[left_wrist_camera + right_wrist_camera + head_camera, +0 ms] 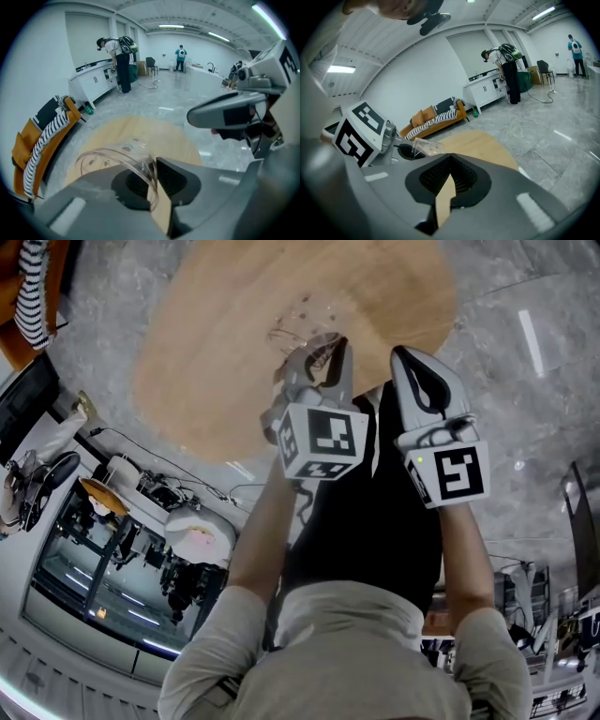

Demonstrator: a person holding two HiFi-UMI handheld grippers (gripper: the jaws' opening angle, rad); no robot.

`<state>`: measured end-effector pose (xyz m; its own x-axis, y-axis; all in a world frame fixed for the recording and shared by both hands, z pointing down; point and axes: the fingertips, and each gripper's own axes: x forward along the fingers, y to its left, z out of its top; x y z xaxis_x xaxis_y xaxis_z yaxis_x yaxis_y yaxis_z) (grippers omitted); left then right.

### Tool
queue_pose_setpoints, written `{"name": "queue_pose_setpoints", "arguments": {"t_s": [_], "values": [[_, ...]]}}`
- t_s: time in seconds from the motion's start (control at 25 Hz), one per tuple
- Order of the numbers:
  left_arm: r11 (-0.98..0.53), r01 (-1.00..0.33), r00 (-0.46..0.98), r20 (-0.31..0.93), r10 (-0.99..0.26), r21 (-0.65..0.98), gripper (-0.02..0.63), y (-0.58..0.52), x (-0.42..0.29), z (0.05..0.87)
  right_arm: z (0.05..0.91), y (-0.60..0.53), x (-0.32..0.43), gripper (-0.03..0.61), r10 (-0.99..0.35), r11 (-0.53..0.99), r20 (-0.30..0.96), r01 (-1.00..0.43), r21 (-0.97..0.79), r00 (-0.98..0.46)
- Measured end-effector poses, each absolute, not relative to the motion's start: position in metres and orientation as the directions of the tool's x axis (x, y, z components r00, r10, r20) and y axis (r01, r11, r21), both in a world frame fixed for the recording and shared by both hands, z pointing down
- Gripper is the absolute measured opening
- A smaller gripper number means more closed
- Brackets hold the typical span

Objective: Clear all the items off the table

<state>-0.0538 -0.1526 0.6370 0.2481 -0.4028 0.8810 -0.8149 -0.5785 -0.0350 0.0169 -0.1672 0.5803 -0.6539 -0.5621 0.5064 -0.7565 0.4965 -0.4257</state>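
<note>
Grey marble floor point(525, 324) spreads round a round wooden table point(206, 371), with an orange sofa point(26, 145) far off at the left edge. Over the table's near side, the left gripper point(317, 345) is clamped on the thin wall of a clear plastic cup point(302, 326). One jaw is inside the rim and one outside, and the cup is lifted off the wood and tipped. The cup looks empty: only faint printed marks show on its wall, and no liquid or scraps can be seen inside. Just beside it on the right, the right gripper point(405, 360) hovers with its jaws together and nothing between them.

No other item shows on the wood, so this cup is probably the last thing to carry away. Since it is pinched by one soft wall, it could buckle or slip. A steady, level carry would suit it, with no harder squeeze. The free gripper could support the base if the cup sags.
</note>
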Motion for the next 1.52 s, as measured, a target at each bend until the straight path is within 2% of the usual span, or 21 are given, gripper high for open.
{"name": "queue_pose_setpoints", "arguments": {"t_s": [0.36,0.64,0.96,1.52], "values": [[-0.448,-0.894,0.277,0.772,-0.573,-0.012,0.052,-0.158,-0.068,0.554,0.522,-0.179,-0.003,0.006,-0.602,0.542,0.465,-0.759,-0.359,-0.650],[-0.401,-0.916,0.271,0.728,-0.630,-0.007,0.052,-0.151,-0.082,0.491,0.460,-0.174,-0.031,0.007,-0.592,0.607,0.428,-0.727,-0.320,-0.683],[-0.344,-0.939,0.263,0.639,-0.723,-0.004,0.054,-0.147,-0.088,0.414,0.384,-0.172,-0.032,0.007,-0.654,0.617,0.369,-0.748,-0.244,-0.660],[-0.402,-0.915,0.358,0.398,-0.845,-0.031,0.054,-0.133,-0.082,0.244,0.218,-0.141,-0.019,0.006,-0.792,0.587,0.170,-0.808,-0.055,-0.587]]}}
